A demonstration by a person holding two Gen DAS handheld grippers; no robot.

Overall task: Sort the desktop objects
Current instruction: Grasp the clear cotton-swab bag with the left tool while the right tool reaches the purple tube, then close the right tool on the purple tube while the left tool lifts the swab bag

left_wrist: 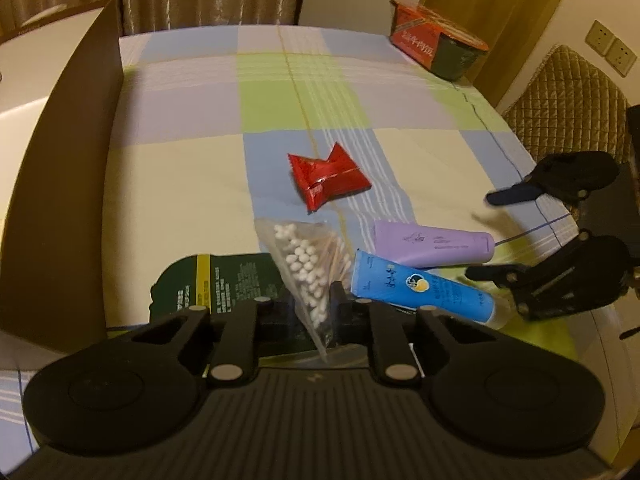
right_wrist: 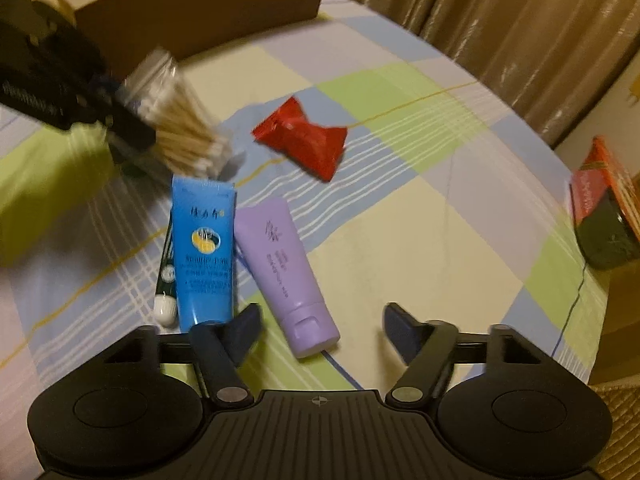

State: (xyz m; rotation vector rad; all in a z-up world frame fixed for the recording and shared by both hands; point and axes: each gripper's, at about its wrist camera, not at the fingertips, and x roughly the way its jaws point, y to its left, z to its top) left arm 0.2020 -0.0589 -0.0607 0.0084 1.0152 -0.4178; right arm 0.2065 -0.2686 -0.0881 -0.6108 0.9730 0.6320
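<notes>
My left gripper (left_wrist: 316, 304) is shut on a clear bag of cotton swabs (left_wrist: 308, 272), held over a dark green pack (left_wrist: 224, 280). The right wrist view shows the same left gripper (right_wrist: 134, 138) with the bag (right_wrist: 180, 120) at upper left. A blue tube (right_wrist: 206, 248) and a purple tube (right_wrist: 280, 264) lie side by side on the checked cloth. My right gripper (right_wrist: 322, 328) stands open around the purple tube's cap, pads apart from it. A red packet (right_wrist: 304, 140) lies farther out. From the left wrist, the right gripper (left_wrist: 488, 236) sits beside the purple tube (left_wrist: 432, 242).
A cardboard box (left_wrist: 60, 180) stands at the table's left side. An instant noodle bowl (left_wrist: 436, 44) sits at the far right edge, with a padded chair (left_wrist: 568, 100) beyond. A small green tube with a white cap (right_wrist: 166, 292) lies partly under the blue tube.
</notes>
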